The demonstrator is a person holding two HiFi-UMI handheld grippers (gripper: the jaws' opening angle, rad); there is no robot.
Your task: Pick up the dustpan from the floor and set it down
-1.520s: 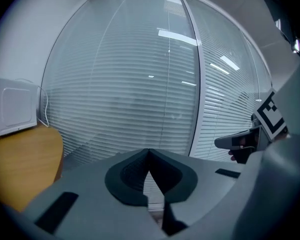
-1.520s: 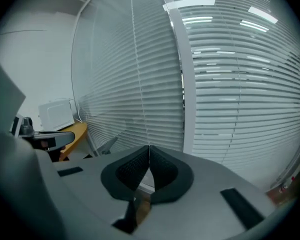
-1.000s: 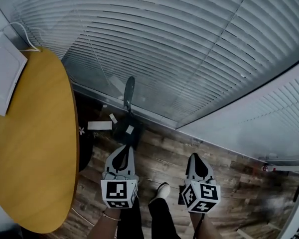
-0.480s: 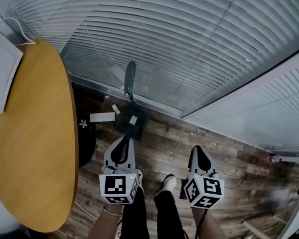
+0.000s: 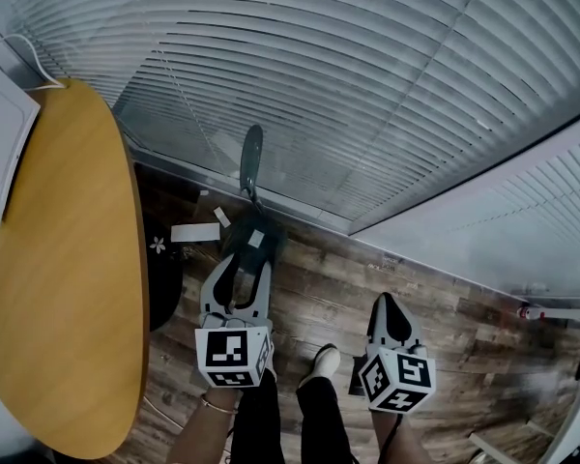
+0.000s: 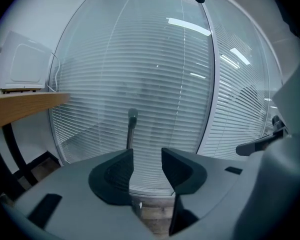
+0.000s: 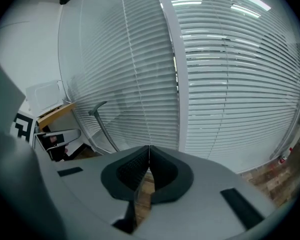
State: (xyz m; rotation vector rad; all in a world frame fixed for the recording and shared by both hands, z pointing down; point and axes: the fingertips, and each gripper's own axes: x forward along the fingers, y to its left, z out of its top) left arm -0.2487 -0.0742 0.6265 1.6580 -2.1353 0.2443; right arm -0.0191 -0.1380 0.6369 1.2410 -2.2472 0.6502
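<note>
Left gripper [image 5: 242,262] fingers have just been opened: spread, nothing pinched. Dustpan [image 5: 252,240] is stood on floor [image 5: 464,351] just ahead. Right gripper [image 5: 386,305] fingers pressed together, empty.

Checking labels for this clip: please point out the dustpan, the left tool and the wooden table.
dustpan [image 5: 252,159]: head view, on the handle's grip.
left tool [image 6: 147,153]: left gripper view, midway between its fingertips.
wooden table [image 5: 68,288]: head view, on the bare top.

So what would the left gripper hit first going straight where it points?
Probably the dark long-handled dustpan, just ahead of the left gripper, whose empty jaws have just been opening; depth unclear.
</note>
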